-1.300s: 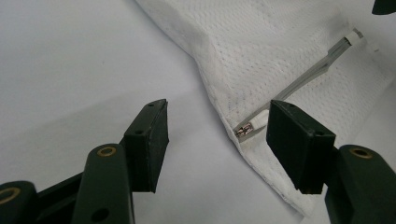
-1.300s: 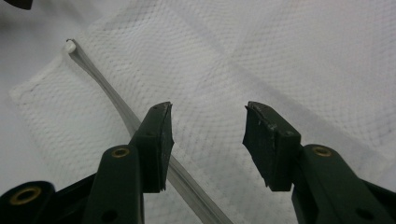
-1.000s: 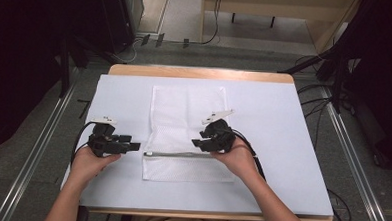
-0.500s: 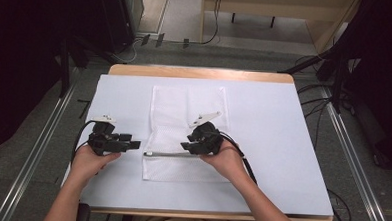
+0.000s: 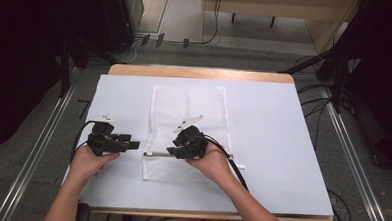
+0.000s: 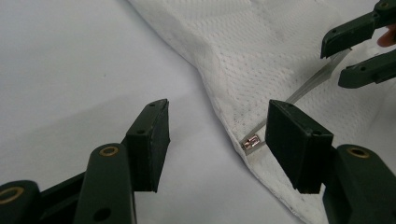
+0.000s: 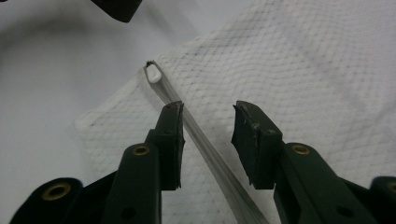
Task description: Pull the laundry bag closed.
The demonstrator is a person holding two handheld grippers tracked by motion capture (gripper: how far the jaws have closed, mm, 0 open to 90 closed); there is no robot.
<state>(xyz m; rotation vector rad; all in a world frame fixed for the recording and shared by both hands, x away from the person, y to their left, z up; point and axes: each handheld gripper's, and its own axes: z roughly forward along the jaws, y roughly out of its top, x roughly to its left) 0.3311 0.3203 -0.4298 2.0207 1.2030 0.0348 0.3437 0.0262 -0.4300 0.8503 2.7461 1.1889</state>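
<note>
A white mesh bag (image 5: 188,125) lies flat at the middle of the table (image 5: 282,144), which is covered in pale blue sheeting. A grey zip (image 7: 210,158) runs across the bag's near part. The right gripper (image 5: 174,150) is set over the zip, its jaws having just been closing, the pads not yet pressing. The left gripper (image 5: 135,145) is held wide open just left of the bag's edge, beside the metal zip stop (image 6: 251,142).

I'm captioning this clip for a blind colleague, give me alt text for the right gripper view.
The right gripper holds its two black jaws open over a white mesh bag, with the bag's zipper strip running between them, not yet pinched. The strip ends near the bag's corner, on the white table cover.
</note>
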